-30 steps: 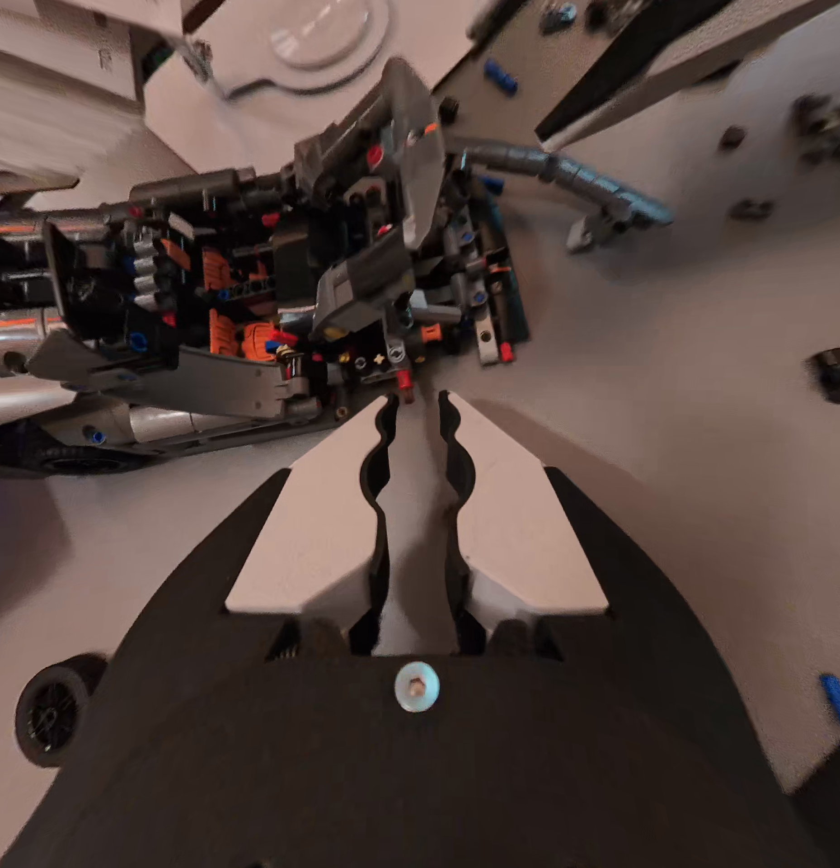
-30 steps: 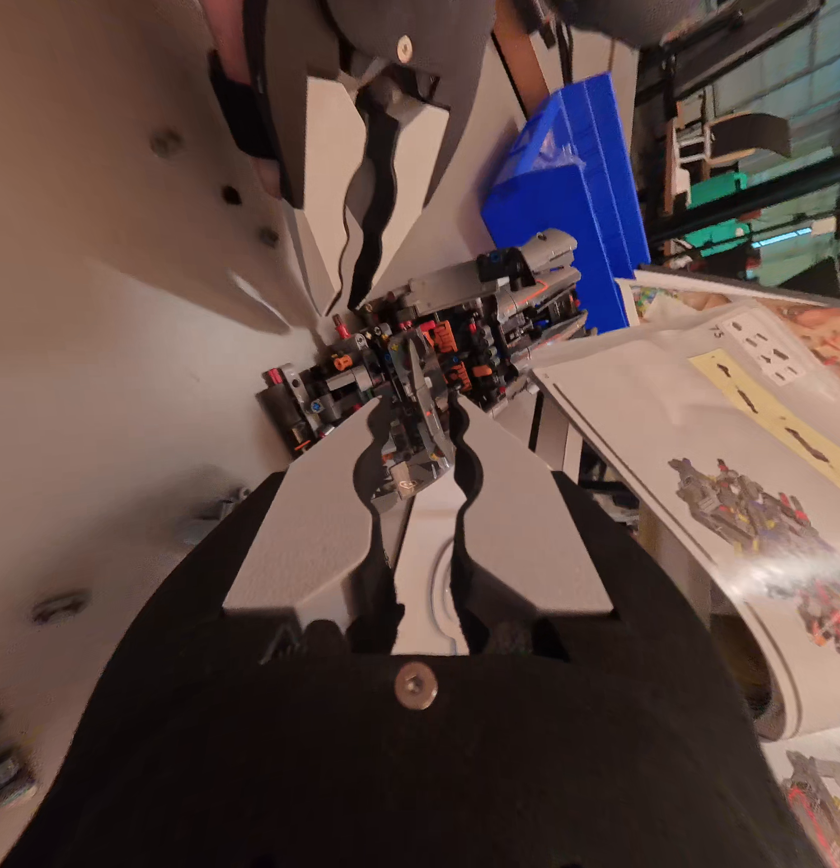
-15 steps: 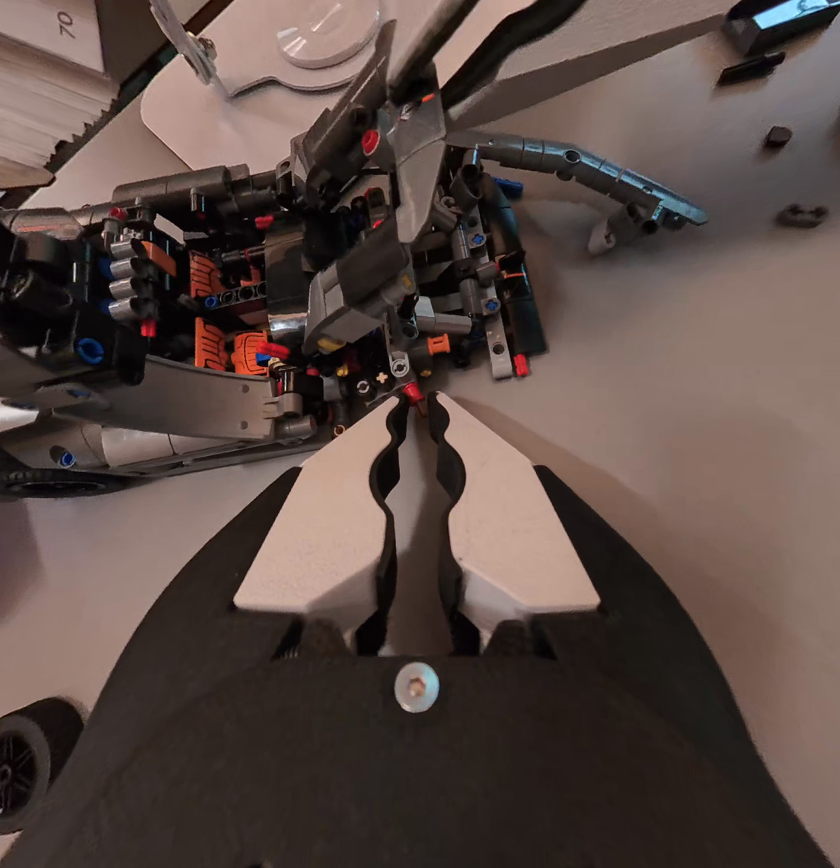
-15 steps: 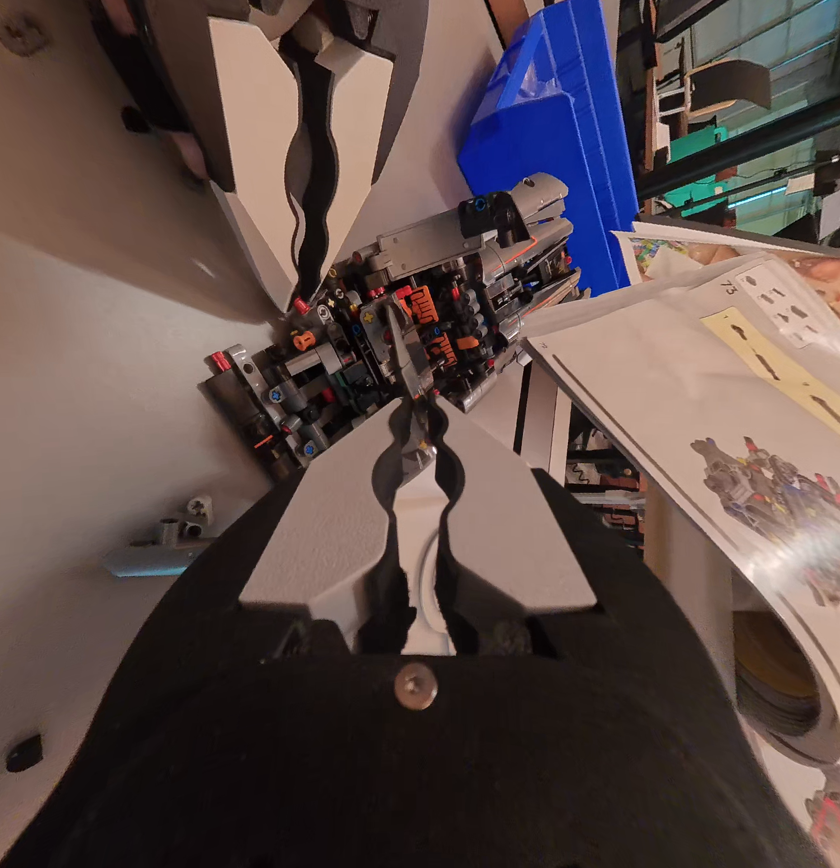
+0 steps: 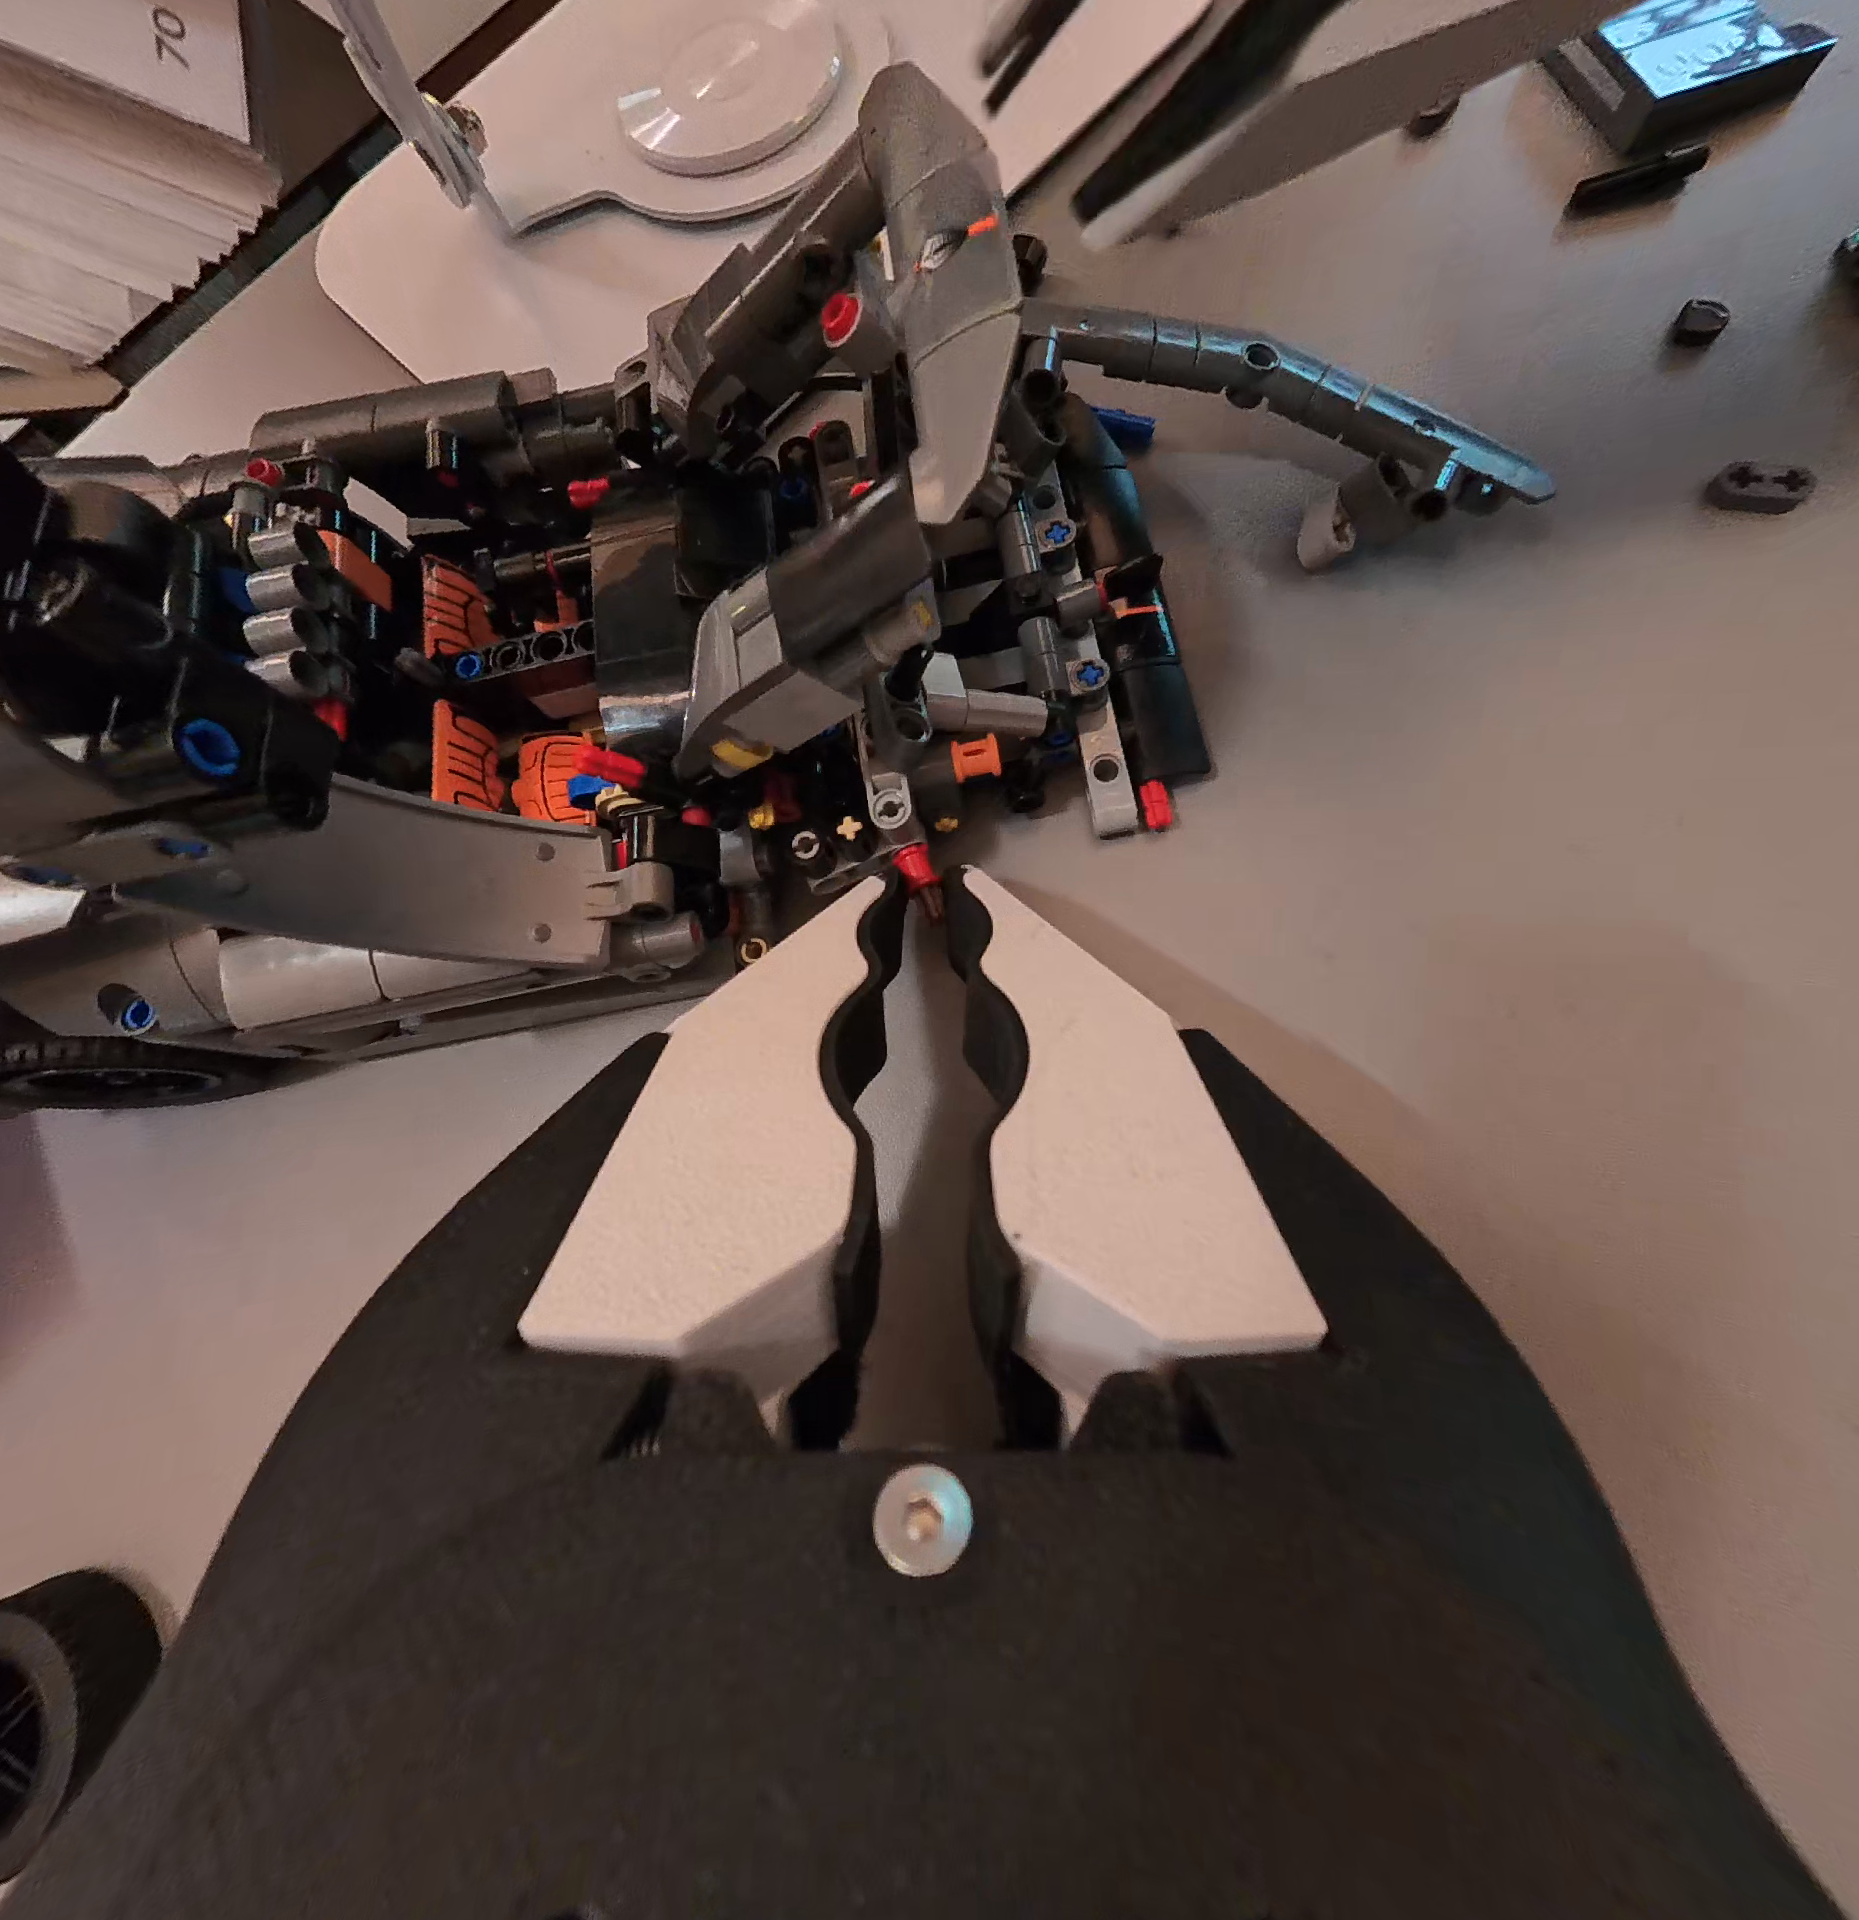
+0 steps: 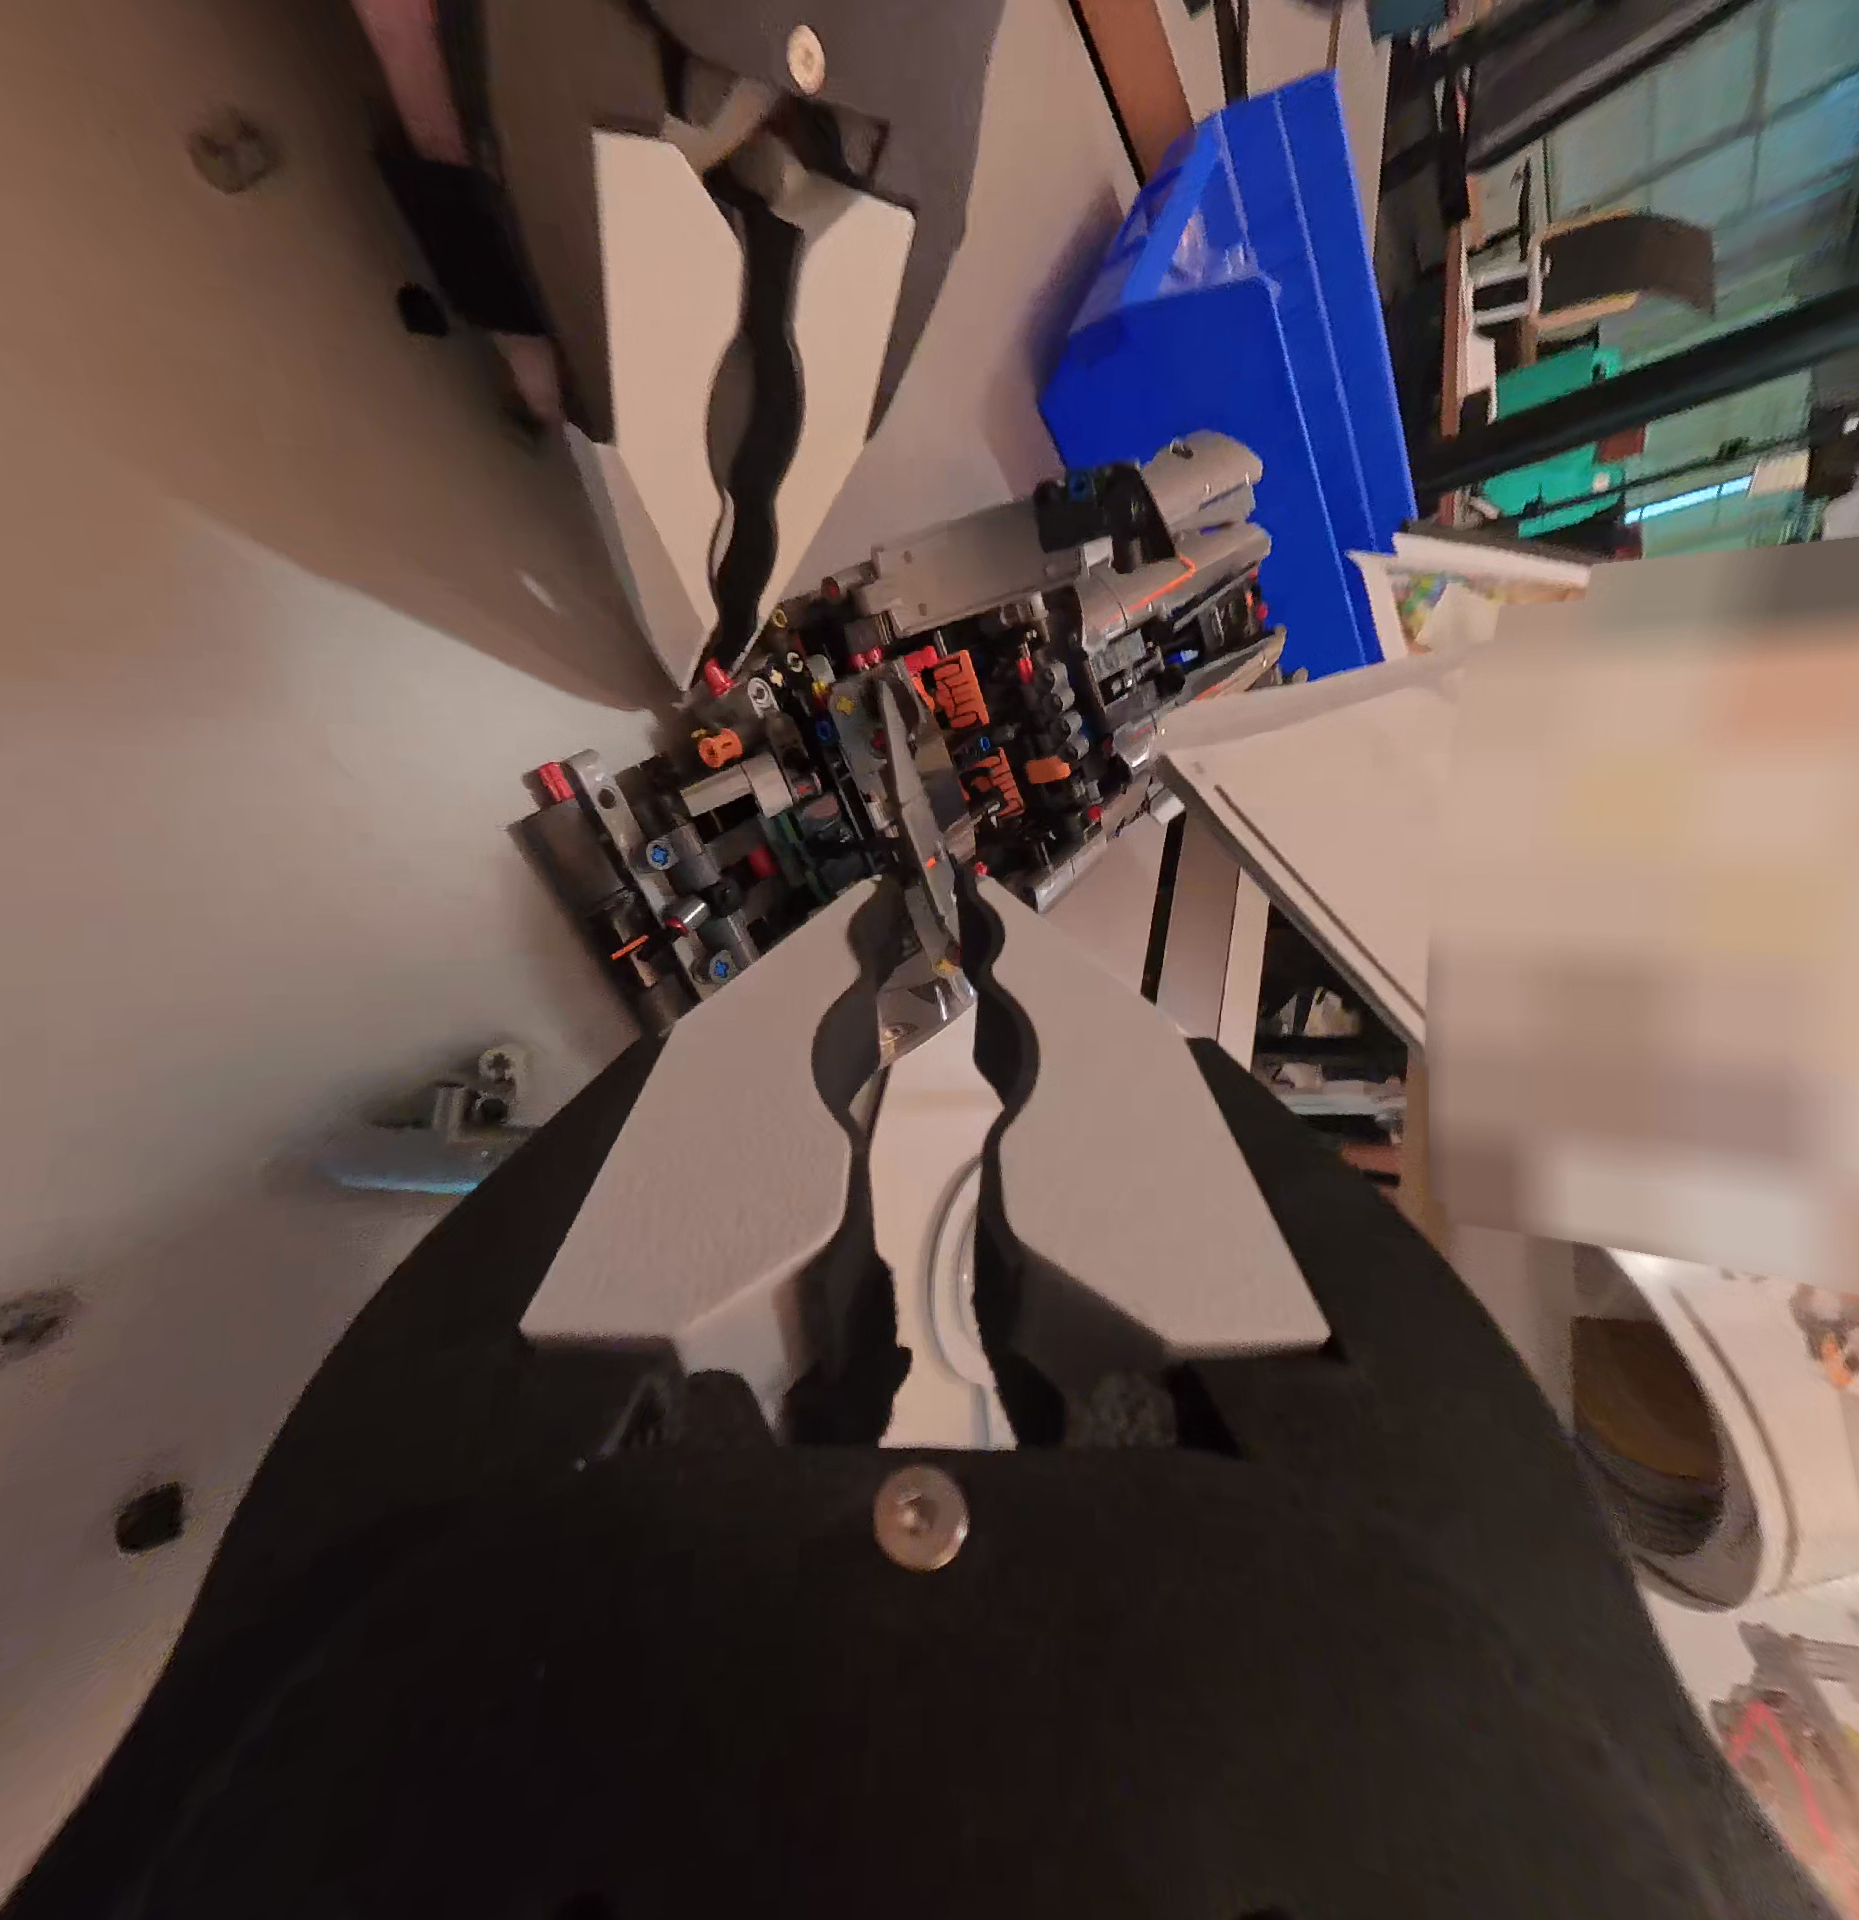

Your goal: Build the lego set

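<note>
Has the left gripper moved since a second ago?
Yes. The left gripper has closed in on the lego car; its jaws now pinch the red pin at the car's edge.

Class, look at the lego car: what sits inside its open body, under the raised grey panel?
Inside the car sit orange seats, black beams and red pins. The grey panel hides whatever lies directly beneath it.
</note>
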`<action>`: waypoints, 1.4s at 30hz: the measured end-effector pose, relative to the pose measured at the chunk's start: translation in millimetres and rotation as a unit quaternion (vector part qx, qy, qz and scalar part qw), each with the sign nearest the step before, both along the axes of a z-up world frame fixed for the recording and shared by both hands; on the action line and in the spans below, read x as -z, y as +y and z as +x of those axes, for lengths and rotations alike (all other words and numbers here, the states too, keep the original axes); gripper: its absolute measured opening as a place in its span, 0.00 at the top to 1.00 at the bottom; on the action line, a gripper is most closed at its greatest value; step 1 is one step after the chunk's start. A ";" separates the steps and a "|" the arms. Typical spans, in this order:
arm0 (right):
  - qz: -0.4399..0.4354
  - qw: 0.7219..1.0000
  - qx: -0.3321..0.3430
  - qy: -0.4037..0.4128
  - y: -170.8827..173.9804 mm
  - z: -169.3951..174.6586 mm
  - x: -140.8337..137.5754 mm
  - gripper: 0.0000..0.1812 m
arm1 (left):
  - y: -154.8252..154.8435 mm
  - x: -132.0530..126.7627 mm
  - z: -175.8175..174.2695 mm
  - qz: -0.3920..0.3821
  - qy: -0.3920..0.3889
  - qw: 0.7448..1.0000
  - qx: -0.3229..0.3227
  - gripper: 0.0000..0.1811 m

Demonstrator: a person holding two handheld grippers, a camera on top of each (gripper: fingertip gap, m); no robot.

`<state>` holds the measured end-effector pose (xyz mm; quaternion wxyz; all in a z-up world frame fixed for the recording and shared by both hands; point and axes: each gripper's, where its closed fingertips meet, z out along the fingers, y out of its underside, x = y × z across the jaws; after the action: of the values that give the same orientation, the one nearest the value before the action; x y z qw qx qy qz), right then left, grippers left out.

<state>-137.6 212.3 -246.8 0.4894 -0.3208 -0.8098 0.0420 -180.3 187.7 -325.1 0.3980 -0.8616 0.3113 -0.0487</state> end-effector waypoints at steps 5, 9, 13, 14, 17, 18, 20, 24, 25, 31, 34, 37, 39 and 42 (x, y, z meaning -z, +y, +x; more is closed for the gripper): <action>0.002 0.997 -0.060 -0.039 -29.7 4.6 11.4 0.93 | -0.9 8.0 0.7 -0.010 0.004 1.000 0.004 0.96; 0.050 0.997 -0.048 -0.037 -32.5 -6.2 24.0 0.90 | -0.1 8.6 -0.1 -0.001 0.017 1.000 0.012 0.97; 0.056 0.996 -0.042 -0.048 -33.3 -9.0 26.6 0.90 | -0.1 6.9 1.4 0.000 0.006 1.000 0.025 0.97; 0.050 0.996 -0.044 -0.056 -34.3 -8.5 26.4 0.91 | 0.3 7.5 0.6 -0.003 0.005 1.000 0.023 0.97; -0.018 0.987 -0.068 -0.144 -46.5 0.5 33.2 0.96 | 0.8 8.3 2.4 -0.009 -0.001 1.000 0.029 0.97; -0.052 0.977 -0.071 -0.192 -50.8 6.9 36.5 0.96 | 0.7 8.1 2.6 -0.008 0.000 1.000 0.030 0.97; -0.109 0.958 -0.059 -0.258 -54.9 14.0 32.2 0.97 | 0.8 8.3 3.5 -0.011 -0.006 1.000 0.028 0.97; -0.232 0.912 -0.007 -0.338 -67.6 22.2 13.5 1.00 | 1.4 9.0 3.3 -0.006 0.012 1.000 0.027 0.97; -0.249 0.909 0.021 -0.334 -64.6 20.6 10.2 1.00 | 1.3 8.7 3.5 -0.005 0.011 1.000 0.028 0.97; -0.338 0.907 0.191 -0.164 -47.6 -0.5 -3.7 1.00 | 1.1 8.6 4.7 0.001 0.012 1.000 0.029 0.97; -0.377 0.893 0.230 -0.087 -45.3 0.0 13.4 1.00 | 0.6 8.3 5.8 0.000 0.006 1.000 0.030 0.97; -0.391 0.882 0.263 -0.030 -32.9 2.3 33.5 0.98 | 0.6 8.6 6.6 0.002 0.013 0.999 0.031 0.97; -0.409 0.869 0.278 -0.018 -28.4 5.4 45.2 0.94 | 0.4 9.0 7.5 0.005 0.018 0.999 0.034 0.97; -0.432 0.860 0.270 0.016 -26.8 -0.4 50.3 0.93 | 0.2 8.8 8.1 0.005 0.016 0.999 0.039 0.97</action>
<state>-138.1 185.5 -297.1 0.3063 -0.7057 -0.5840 0.2592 -172.2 188.0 -333.9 0.3952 -0.8476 0.3506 -0.0490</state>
